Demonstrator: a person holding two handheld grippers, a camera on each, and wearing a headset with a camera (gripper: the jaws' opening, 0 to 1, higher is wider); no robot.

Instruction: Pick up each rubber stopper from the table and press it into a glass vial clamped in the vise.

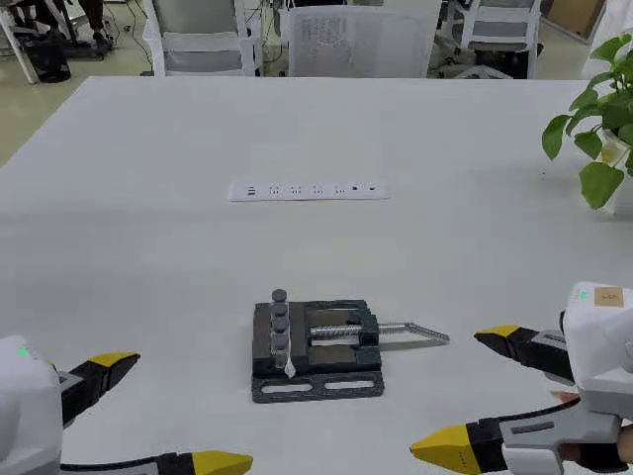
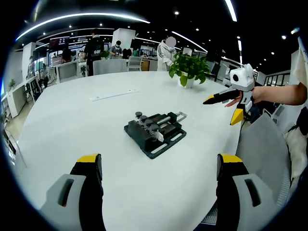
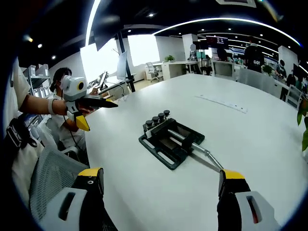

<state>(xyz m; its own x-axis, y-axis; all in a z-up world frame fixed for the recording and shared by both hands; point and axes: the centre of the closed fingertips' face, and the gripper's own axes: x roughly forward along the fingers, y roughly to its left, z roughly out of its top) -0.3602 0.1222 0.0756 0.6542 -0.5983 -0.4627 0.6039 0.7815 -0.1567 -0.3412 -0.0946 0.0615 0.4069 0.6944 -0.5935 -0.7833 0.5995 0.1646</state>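
Note:
A dark vise (image 1: pixel 316 351) (image 2: pixel 155 133) (image 3: pixel 171 139) sits on the white table (image 1: pixel 297 129) near its front edge. Several glass vials with grey rubber stoppers (image 1: pixel 280 319) (image 2: pixel 146 122) (image 3: pixel 157 119) stand in a row clamped in its jaws. My left gripper (image 1: pixel 166 411) (image 2: pixel 159 168) is open at the lower left of the vise, nothing between its yellow-tipped fingers. My right gripper (image 1: pixel 465 389) (image 3: pixel 159 180) is open at the lower right, also holding nothing. I see no loose stopper on the table.
A white power strip (image 1: pixel 309 190) lies flat across the middle of the table. A potted green plant (image 1: pixel 601 129) stands at the right edge. The vise's crank handle (image 1: pixel 415 332) sticks out to the right. Office chairs (image 1: pixel 203 40) line the far side.

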